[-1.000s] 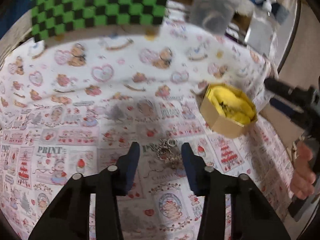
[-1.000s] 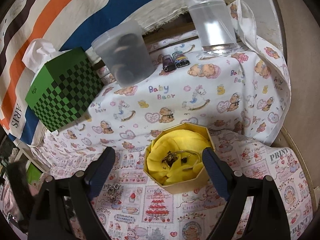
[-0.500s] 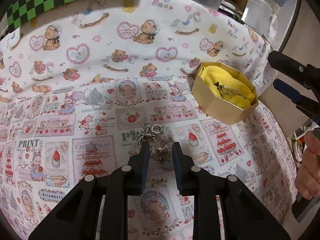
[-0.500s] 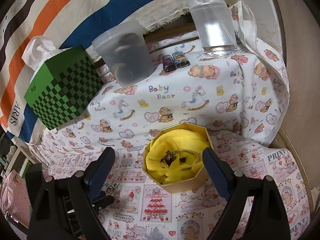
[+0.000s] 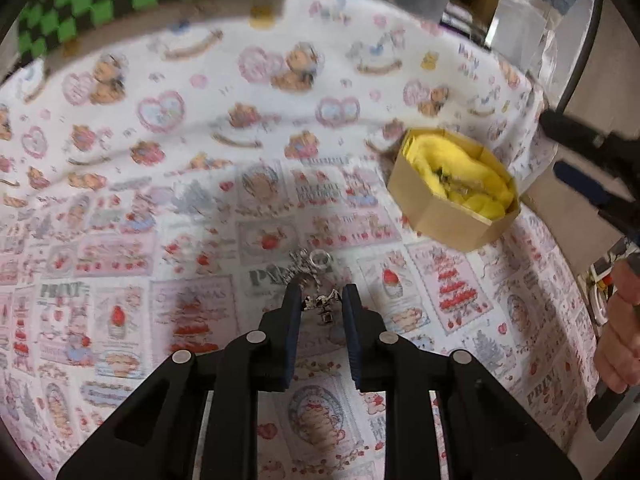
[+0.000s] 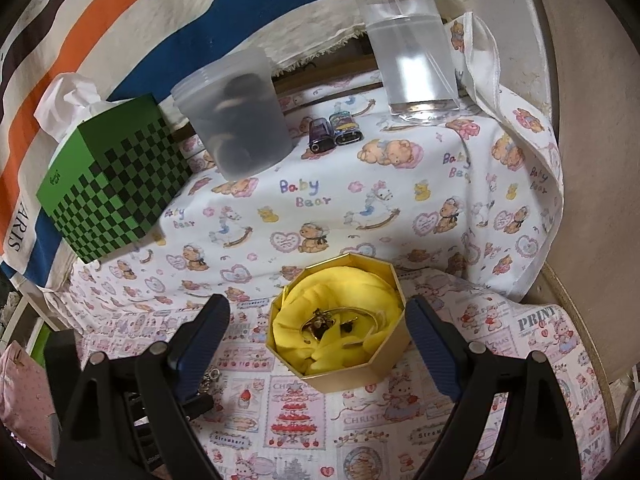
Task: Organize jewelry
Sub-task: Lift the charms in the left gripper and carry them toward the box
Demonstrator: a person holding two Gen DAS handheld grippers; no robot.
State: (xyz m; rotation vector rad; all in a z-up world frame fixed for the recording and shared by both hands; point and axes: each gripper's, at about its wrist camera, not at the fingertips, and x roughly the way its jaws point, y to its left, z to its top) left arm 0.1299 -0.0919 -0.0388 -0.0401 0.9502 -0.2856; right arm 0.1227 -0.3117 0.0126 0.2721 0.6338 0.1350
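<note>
On the printed cloth (image 5: 120, 168), the left gripper (image 5: 320, 300), jaws just closing, pinches a silver chain (image 5: 316, 280); the box (image 5: 452, 196) sits at two o'clock. Right gripper (image 6: 316, 332) gapes empty.

I see a gold octagonal box (image 6: 352, 376) lined with yellow cloth (image 6: 340, 304), a green-and-black checked tissue box (image 6: 116, 188) at ten o'clock, and a white tablecloth (image 6: 400, 208) printed with pink hearts and teddy bears

Left tongs (image 5: 321, 300) nearly closed; right tongs (image 6: 316, 330) spread wide.
</note>
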